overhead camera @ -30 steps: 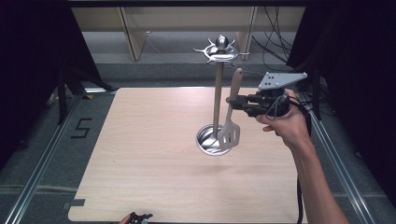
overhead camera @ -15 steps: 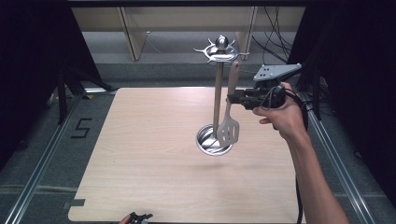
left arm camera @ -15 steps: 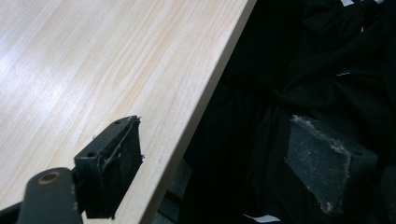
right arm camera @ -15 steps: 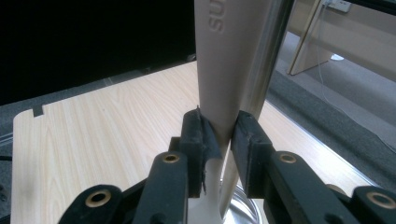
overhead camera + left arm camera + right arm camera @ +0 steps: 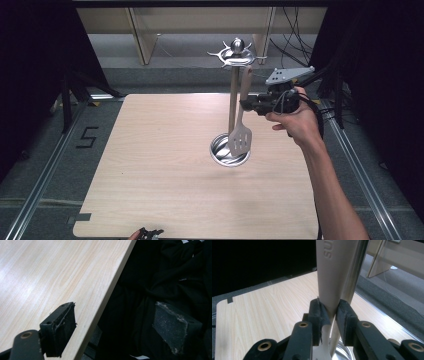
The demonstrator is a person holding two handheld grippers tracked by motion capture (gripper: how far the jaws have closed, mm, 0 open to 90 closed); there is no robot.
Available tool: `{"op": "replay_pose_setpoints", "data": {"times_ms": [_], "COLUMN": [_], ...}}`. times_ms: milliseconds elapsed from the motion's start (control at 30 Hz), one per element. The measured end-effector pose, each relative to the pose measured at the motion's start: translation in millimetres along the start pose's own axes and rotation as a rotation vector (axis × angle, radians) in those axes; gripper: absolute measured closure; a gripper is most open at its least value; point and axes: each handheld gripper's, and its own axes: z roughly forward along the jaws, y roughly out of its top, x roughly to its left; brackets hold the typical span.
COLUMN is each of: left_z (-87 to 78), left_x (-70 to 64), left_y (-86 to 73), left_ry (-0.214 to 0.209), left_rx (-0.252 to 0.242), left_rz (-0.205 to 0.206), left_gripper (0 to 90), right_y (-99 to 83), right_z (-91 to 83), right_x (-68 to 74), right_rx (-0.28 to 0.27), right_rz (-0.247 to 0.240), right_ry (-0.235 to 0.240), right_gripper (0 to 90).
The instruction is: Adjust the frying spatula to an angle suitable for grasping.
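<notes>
At the rig's far side, my right hand-held gripper clamps the handle of a beige plastic slotted spatula, its two black pads pressed against the handle's flat sides in the right gripper view. The spatula hangs nearly upright, handle top up by the hooked crown of a chrome utensil stand, slotted blade down over the stand's round steel base dish. The handle runs just beside the stand's pole on its 3 o'clock side; I cannot tell whether they touch. The stand sits right of centre on the pale wood-grain worktop, towards 2 o'clock from the middle. Bare board spreads from 6 round to 11 o'clock of the stand, while the worktop's right edge lies near, at 3 o'clock, under my forearm. My left hand-held gripper waits at the near edge, at 6 o'clock, with its jaws spread wide and nothing between them: in the left gripper view one pad hangs over the board's edge, the other over dark fabric beyond it.
</notes>
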Motion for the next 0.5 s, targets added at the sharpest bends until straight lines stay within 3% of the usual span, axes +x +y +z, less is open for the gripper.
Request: {"op": "replay_pose_setpoints", "data": {"times_ms": [100, 200, 333, 433, 500], "left_z": [-0.2, -0.7, -0.7, -0.7, -0.5], "left_x": [0.1, 0.5, 0.2, 0.4, 0.7], "left_y": [0.0, -0.2, 0.0, -0.2, -0.2], "left_ry": [-0.005, 0.005, 0.001, 0.003, 0.009], "left_rx": [0.002, -0.004, -0.005, -0.004, -0.007], "left_rz": [0.000, 0.007, 0.003, 0.004, 0.007], "left_gripper": [17.5, 17.5, 17.6, 17.5, 17.5], "right_y": [-1.2, -1.9, -5.3, -7.4, -9.0], "right_z": [0.8, 0.7, -1.6, -3.9, -6.8], "right_x": [2.2, 0.5, 0.9, 1.1, 2.5], "right_rx": [-0.011, -0.019, -0.024, -0.065, -0.059], "right_rz": [0.025, 0.009, 0.031, 0.023, 0.022], "right_ry": [-0.009, -0.008, -0.011, -0.041, -0.045], "right_gripper": [75.5, 75.4, 74.2, 68.2, 64.5]}}
